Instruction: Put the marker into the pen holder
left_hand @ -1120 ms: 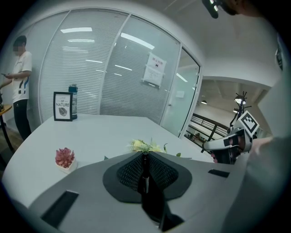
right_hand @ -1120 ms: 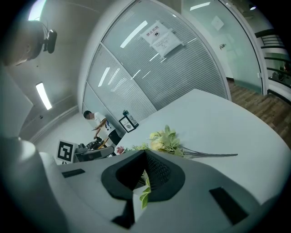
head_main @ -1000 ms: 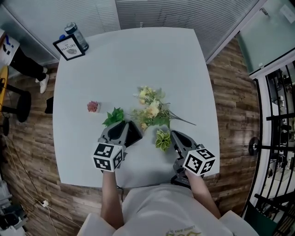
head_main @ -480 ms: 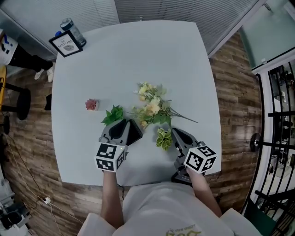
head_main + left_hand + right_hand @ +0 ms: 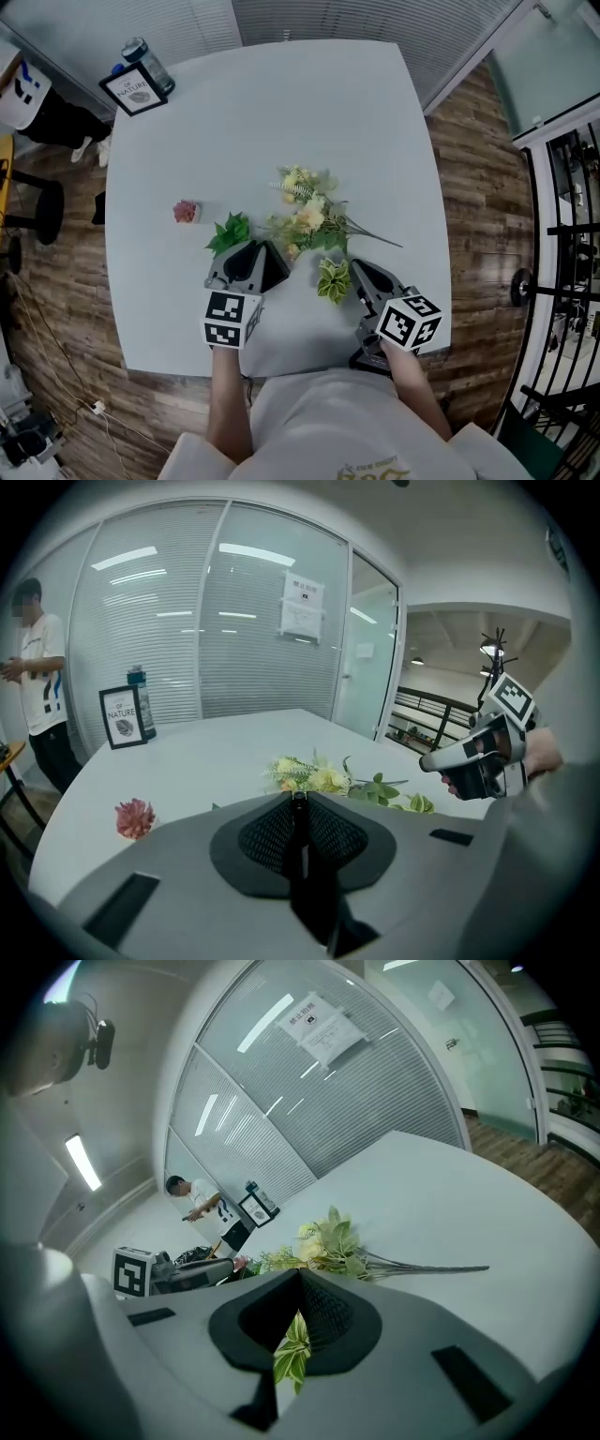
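No marker and no pen holder show in any view. A bunch of artificial flowers [image 5: 307,217] lies in the middle of the white table [image 5: 262,112], with its stems pointing right. My left gripper [image 5: 255,247] rests near the table's front edge, shut and empty, beside a green leaf sprig [image 5: 231,232]. In its own view the left gripper [image 5: 298,797] has its pads pressed together. My right gripper [image 5: 356,270] sits to the right, with a pale green sprig [image 5: 331,281] just at its left. In the right gripper view the right gripper [image 5: 300,1275] stands slightly open, and that sprig [image 5: 292,1346] shows through the narrow gap.
A small pink flower head [image 5: 186,212] lies alone at the left. A framed sign [image 5: 137,90] and a bottle [image 5: 148,62] stand at the far left corner. A person [image 5: 39,700] stands beyond the table's left side. Glass walls close the back.
Both grippers stay where they were; the left one has shifted slightly to the right. The person at the far left has come further into view.
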The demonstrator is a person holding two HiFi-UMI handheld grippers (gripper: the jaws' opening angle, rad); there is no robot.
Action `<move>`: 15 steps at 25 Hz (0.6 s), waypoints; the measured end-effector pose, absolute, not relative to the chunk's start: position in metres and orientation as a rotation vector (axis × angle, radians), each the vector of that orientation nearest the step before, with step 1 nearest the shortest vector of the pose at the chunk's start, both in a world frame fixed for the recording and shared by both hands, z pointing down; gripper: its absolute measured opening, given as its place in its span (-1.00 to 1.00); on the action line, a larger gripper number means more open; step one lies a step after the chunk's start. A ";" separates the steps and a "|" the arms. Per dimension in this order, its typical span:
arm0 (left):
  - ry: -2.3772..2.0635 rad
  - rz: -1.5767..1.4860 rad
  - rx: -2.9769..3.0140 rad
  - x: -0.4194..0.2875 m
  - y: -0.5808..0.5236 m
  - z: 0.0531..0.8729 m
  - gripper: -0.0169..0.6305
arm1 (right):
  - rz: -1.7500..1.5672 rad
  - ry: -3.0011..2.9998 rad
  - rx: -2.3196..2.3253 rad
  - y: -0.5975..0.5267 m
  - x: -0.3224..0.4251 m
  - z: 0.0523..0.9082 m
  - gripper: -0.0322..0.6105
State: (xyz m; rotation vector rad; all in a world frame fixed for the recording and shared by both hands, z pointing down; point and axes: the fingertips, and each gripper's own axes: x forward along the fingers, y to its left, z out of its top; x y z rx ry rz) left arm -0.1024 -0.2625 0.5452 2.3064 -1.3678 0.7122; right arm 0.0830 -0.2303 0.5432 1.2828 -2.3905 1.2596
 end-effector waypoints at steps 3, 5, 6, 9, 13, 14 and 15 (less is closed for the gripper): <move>-1.374 0.718 2.305 -0.103 -0.262 0.546 -0.80 | 1.256 -2.392 1.292 -0.230 0.084 0.542 -0.85; -1.375 0.719 2.310 -0.102 -0.262 0.545 -0.79 | 1.253 -2.394 1.297 -0.229 0.085 0.540 -0.85; -1.377 0.720 2.317 -0.102 -0.262 0.544 -0.79 | 1.251 -2.396 1.299 -0.229 0.085 0.538 -0.85; -1.378 0.725 2.335 -0.099 -0.260 0.543 -0.75 | 1.243 -2.403 1.303 -0.228 0.086 0.535 -0.85; -1.377 0.730 2.337 -0.097 -0.258 0.544 -0.67 | 1.232 -2.413 1.312 -0.225 0.087 0.531 -0.85; -1.380 0.731 2.338 -0.097 -0.257 0.543 -0.65 | 1.228 -2.416 1.315 -0.224 0.087 0.529 -0.85; -1.384 0.730 2.338 -0.098 -0.256 0.542 -0.64 | 1.225 -2.418 1.319 -0.223 0.088 0.528 -0.85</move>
